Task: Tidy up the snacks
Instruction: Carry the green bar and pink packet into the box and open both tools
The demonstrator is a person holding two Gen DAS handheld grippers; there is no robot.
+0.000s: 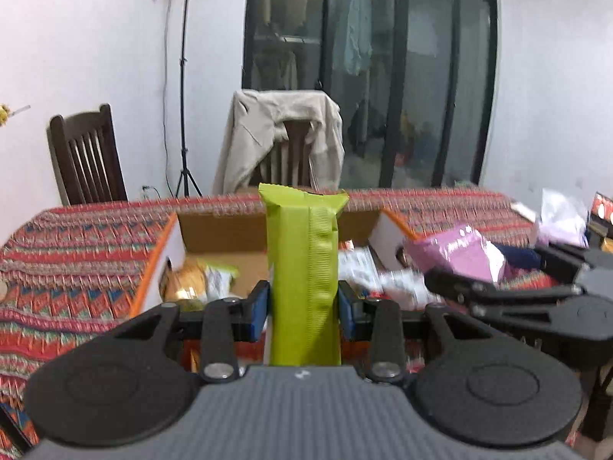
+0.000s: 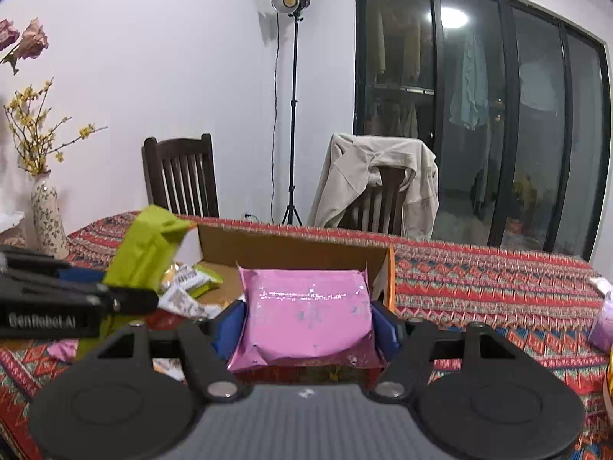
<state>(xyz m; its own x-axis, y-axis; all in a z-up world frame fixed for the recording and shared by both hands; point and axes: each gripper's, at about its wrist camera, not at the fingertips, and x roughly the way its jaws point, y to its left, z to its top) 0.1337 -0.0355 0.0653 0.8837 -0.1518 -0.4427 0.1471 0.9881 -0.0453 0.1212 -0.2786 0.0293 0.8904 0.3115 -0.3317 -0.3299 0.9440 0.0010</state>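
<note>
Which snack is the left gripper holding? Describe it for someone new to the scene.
Find the open cardboard box on the patterned tablecloth. Just in front of it, the left gripper clamps a long lime-green packet, standing upright. The neighbouring held packet is pink and squat.

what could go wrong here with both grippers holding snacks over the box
1. The left gripper and right gripper sit close together above the cardboard box, so they might collide while dropping.
2. The tall green packet is pinched low and could tip outside the box.
3. The pink packet looks wide and may snag the box flap.
</note>
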